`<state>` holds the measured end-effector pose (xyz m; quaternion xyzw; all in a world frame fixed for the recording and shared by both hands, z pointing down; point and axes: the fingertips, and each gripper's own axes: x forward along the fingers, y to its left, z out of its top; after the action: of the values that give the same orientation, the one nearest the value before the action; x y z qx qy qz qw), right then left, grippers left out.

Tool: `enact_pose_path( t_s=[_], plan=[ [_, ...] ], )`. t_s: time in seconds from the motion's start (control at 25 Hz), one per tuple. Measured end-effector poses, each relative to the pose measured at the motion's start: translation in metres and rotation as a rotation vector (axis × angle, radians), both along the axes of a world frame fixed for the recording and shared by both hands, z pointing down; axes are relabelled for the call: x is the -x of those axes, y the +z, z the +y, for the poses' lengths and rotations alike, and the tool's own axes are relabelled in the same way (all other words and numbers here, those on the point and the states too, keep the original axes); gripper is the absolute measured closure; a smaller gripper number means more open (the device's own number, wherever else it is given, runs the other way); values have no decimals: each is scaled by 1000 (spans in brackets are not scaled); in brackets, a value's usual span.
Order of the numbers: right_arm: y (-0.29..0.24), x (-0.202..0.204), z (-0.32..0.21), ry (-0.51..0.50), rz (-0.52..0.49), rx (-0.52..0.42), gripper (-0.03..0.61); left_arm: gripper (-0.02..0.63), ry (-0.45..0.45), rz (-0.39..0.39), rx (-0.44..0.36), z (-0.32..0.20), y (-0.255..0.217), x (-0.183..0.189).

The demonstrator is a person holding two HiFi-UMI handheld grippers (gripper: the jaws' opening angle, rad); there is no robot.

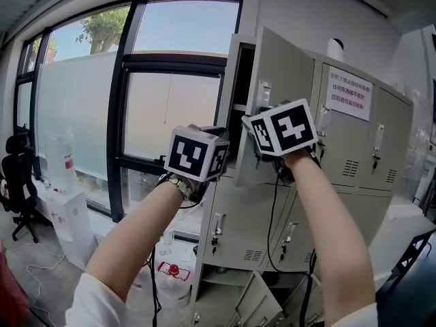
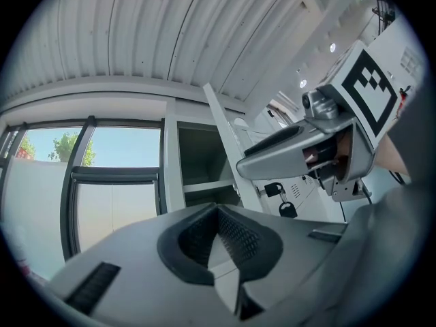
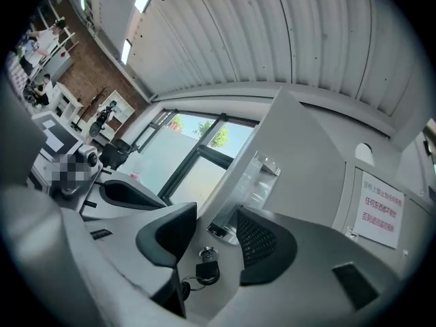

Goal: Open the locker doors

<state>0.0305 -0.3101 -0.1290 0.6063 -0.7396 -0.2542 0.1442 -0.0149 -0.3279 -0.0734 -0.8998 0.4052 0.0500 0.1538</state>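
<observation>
Head view: a bank of grey lockers (image 1: 354,148) is seen against the wall beside a large window (image 1: 170,107), and both arms are raised toward its top-left compartment. The upper locker door (image 1: 276,94) of that compartment is swung out toward the camera, and its dark interior is exposed behind it. A white notice (image 1: 349,92) with red print is fixed to the next door along. At the foot of the bank, a lower compartment (image 1: 225,276) is also seen standing open.

The right hand-held gripper (image 3: 217,207) is held up against the face of the open door. Its jaws are spread apart, and the door's lock (image 3: 207,251) is framed between them, with a key (image 3: 208,271) hung from it on a small ring. A clear plastic holder (image 3: 255,182) is mounted on the door just above the lock. Whether the pads are pressed on the door cannot be told.

The left hand-held gripper (image 2: 216,208) is held just beside the right one, at the door's free edge. Its jaws are brought together at the tips, and nothing is gripped between them. Beyond them, the opened compartment and its shelf (image 2: 204,184) are seen, with the right hand-held gripper and its marker cube (image 2: 368,80) above.
</observation>
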Motion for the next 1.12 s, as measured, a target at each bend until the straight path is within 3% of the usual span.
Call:
enact_pose_path(
  t_s=[0.28, 0.56, 1.12],
  plan=[
    [1, -14, 38, 29, 88, -50, 399, 617, 27, 23, 11, 23, 5, -14],
    [6, -37, 77, 17, 98, -36, 423, 617, 81, 30, 20, 48, 13, -43],
    [10, -104, 133, 101, 122, -56, 463, 618, 223, 13, 8, 98, 17, -120]
  ],
)
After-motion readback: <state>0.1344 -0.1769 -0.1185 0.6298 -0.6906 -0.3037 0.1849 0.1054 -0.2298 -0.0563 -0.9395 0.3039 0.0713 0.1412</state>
